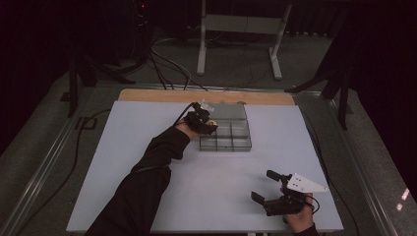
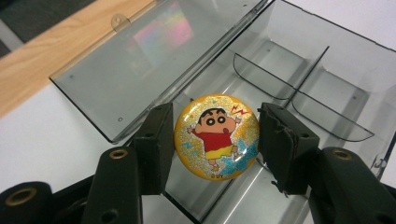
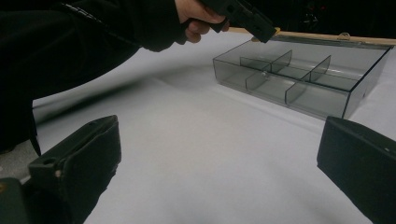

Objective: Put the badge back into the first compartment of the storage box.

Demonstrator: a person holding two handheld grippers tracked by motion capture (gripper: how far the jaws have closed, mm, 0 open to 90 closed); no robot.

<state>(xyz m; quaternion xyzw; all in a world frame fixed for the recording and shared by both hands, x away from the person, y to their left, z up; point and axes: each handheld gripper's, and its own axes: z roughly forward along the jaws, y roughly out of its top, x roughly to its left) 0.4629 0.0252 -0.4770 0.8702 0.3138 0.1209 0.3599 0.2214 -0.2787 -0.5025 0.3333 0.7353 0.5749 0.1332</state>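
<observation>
A round yellow glitter badge (image 2: 216,137) with a cartoon child on it sits between the black jaws of my left gripper (image 2: 215,154), which is shut on its two edges. The badge hangs just above the left-hand compartments of a smoky clear divided box (image 2: 327,60), whose lid (image 2: 140,60) lies open and flat behind it. In the high view my left gripper (image 1: 204,120) is at the left side of the box (image 1: 231,146), at the middle back of the table. My right gripper (image 1: 265,186) stands open and holds nothing, low over the front right of the white table, with its jaws pointing towards the box (image 3: 280,93).
The white table top (image 1: 147,162) ends in a wooden strip (image 1: 162,95) at the far edge. The person's dark left sleeve (image 1: 147,177) crosses the table's left half. Cables (image 1: 167,69) and a table frame (image 1: 241,29) stand on the floor beyond.
</observation>
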